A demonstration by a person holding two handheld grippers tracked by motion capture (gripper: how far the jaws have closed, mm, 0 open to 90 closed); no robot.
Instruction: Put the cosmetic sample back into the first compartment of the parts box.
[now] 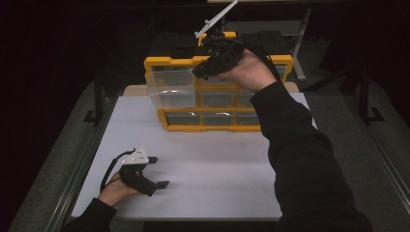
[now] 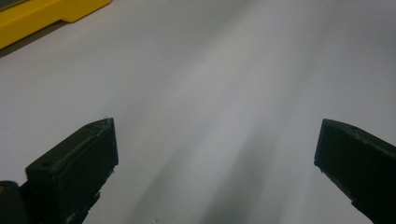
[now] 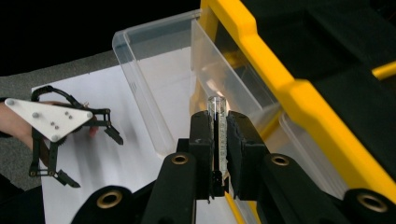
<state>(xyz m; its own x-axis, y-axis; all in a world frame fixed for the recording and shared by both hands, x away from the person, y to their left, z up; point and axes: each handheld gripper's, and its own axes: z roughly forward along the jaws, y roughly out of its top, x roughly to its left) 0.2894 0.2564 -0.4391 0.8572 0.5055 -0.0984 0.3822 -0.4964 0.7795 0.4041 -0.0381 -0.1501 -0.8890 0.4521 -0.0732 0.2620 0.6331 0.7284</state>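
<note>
Test tube (image 3: 217,135) — clamped in right gripper (image 3: 217,140) above drawer (image 3: 154,88).

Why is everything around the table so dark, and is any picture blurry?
High view: light falls on the white table, surroundings black. Left gripper view: soft streaked shadows, black fingers slightly blurred. Right gripper view: glare on the clear plastic drawer; thin clear tube sharp.

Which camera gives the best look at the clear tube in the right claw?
The right gripper view: the clear tube stands upright, pinched in the right claw beside the pulled-out clear drawer. In the high view the hand covers it; the left gripper view faces the table.
</note>
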